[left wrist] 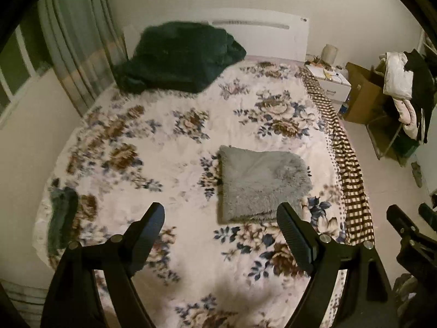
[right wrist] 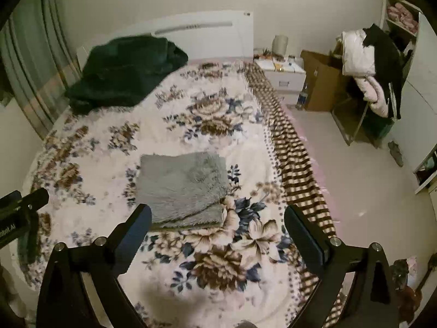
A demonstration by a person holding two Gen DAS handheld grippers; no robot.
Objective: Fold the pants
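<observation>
Grey fluffy pants (left wrist: 262, 186) | folded rectangle | flat on floral bedspread (left wrist: 164, 142)

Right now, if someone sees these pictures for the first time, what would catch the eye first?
The folded grey fluffy pants lie in a neat rectangle on the flowered bedspread, toward its right side. A dark green blanket is heaped at the far left corner, by the white headboard. In front, the left gripper and the right gripper are above the bed with their fingers wide apart and nothing between them.
</observation>
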